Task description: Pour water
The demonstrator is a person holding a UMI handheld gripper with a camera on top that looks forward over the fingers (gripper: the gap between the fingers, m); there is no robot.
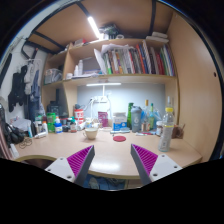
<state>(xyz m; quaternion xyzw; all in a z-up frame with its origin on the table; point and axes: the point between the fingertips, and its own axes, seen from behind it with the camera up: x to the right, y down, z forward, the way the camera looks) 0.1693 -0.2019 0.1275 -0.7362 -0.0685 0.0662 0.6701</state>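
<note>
We held the claw point(112, 163) released at the bottom centre of the frame, its two pink pads point(79, 160) spread wide with nothing between them, well back from the goods. It stood high over the near edge of the table point(105, 152), which we judged a fair place to choose a target before reaching in.

The things for pouring stood in a crowded row along the back of the table, in the middle band of the frame: bottles point(135, 118) right of centre, a small white cup point(91, 132) left of centre, and a pale tumbler point(167, 136) further right, nearer us. We could not tell which held the water. A red disc point(119, 138) lay near the centre.

The table's front half was bare, giving open room to approach. Above, the bookshelf point(125, 75) and its lamp point(103, 85) would limit lifting near the row.
</note>
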